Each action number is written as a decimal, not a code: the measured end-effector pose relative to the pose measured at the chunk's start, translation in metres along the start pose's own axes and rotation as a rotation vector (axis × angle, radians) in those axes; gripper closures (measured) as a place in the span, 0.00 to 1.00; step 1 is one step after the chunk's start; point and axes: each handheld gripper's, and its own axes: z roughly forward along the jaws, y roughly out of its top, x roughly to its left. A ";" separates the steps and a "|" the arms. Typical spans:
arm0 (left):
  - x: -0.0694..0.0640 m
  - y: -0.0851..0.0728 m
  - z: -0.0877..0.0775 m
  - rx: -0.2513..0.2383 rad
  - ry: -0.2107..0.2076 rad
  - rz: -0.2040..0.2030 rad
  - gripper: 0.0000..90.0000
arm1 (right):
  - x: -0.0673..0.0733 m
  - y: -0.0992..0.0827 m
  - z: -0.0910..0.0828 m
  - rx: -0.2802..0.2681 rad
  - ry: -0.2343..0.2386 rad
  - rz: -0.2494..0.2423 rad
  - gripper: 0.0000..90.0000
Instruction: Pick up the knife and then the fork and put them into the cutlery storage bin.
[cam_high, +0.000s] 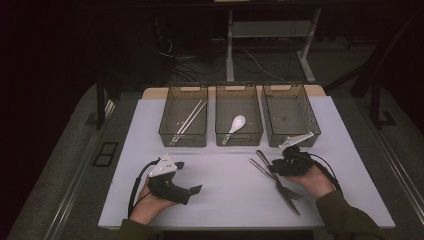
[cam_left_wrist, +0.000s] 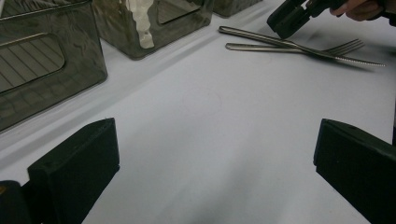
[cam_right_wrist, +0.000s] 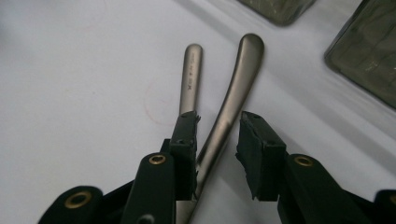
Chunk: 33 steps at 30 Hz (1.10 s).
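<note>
Knife (cam_right_wrist: 233, 100) handle sits between my right fingers (cam_right_wrist: 184, 140), low on the bench (cam_high: 225, 192). Fingers straddle it with a gap on the far side; one looks touching or just beside the handle, the other stands clear. So not pinching yet, narrowed but spread.

Fork (cam_right_wrist: 190, 77) lies just beside the knife, handles diverging away from me in the right gripper view. In the left gripper view the knife (cam_left_wrist: 303, 48) and fork (cam_left_wrist: 289, 46) cross near their working ends, knife's serrated blade running out past the fork tines. In the high view both lie on the bench's right half, knife (cam_high: 279, 182) and fork (cam_high: 267, 172) angled, handles toward the bins.

Right gripper (cam_high: 280, 164) is over the handle ends, my right hand (cam_high: 312, 182) behind it, cable trailing.

Left gripper (cam_high: 192, 186) rests on the bench's left half in my left hand (cam_high: 150, 205), well apart from the cutlery. Its fingers (cam_left_wrist: 77, 172) are spread wide with bare bench between them.

Three dark see-through bins along the far edge of the bench: left bin (cam_high: 183, 116) holds chopsticks (cam_high: 189, 120), middle bin (cam_high: 238, 115) holds a white spoon (cam_high: 235, 126), right bin (cam_high: 291, 115) sits nearest the right gripper.
</note>
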 end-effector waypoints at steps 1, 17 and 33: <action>0.000 0.000 0.000 0.001 0.000 0.001 0.00 | 0.000 0.000 0.001 0.006 -0.008 -0.003 0.76; -0.001 0.000 0.000 0.011 -0.006 0.004 0.00 | 0.010 -0.003 0.009 0.035 -0.061 -0.019 0.78; -0.001 -0.001 0.002 0.016 -0.015 -0.002 0.00 | 0.020 -0.003 0.012 0.038 -0.141 0.006 0.80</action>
